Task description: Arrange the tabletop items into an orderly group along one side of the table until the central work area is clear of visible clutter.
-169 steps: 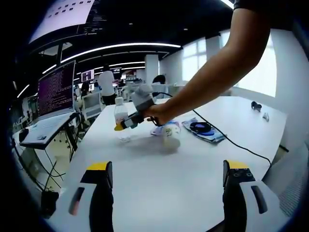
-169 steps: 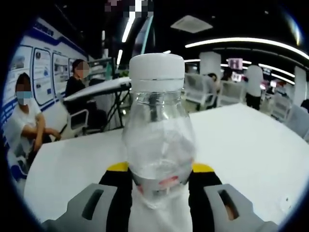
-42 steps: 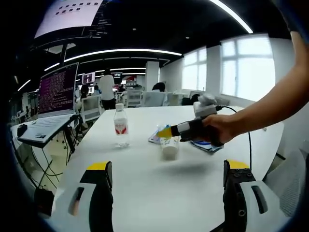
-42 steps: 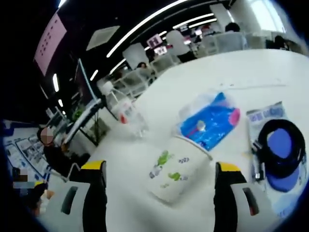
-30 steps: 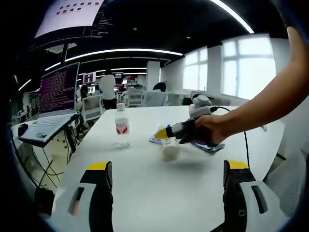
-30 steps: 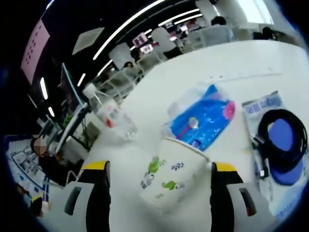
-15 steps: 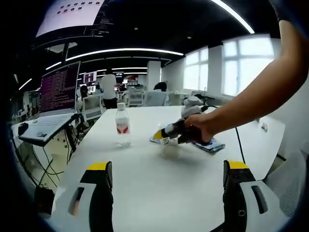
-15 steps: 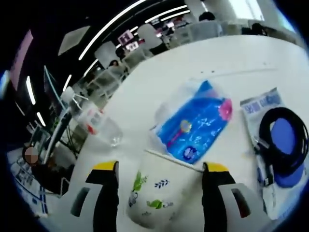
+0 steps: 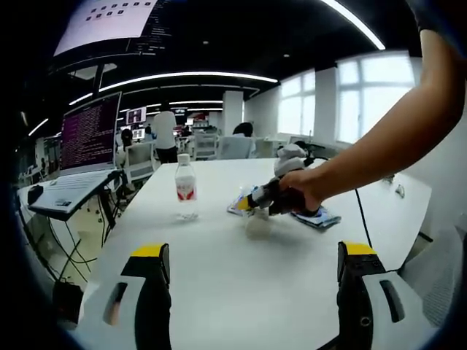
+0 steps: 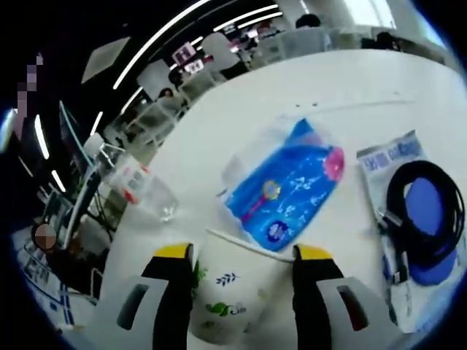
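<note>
1. The right gripper (image 10: 242,257) has its yellow-tipped jaws pressed against both sides of a white paper cup (image 10: 230,302) printed with green leaves; the cup's base is cut off at the bottom of the right gripper view.
2. In the left gripper view the same cup (image 9: 257,221) stands on the white table (image 9: 241,284), partly hidden by the person's hand (image 9: 299,191) and the right gripper (image 9: 246,204).
3. The left gripper (image 9: 248,251) hovers low over the near table edge, jaws spread wide with nothing between them.
4. Just beyond the cup lies a blue plastic packet (image 10: 286,191); its print is too blurred to read.
5. A clear water bottle (image 9: 185,189) with a red label stands upright, apart from the cup on the monitor side.
6. A coiled black cable (image 10: 425,213) rests on a blue-and-white package (image 10: 389,162), partly cut by the view's edge.
</note>
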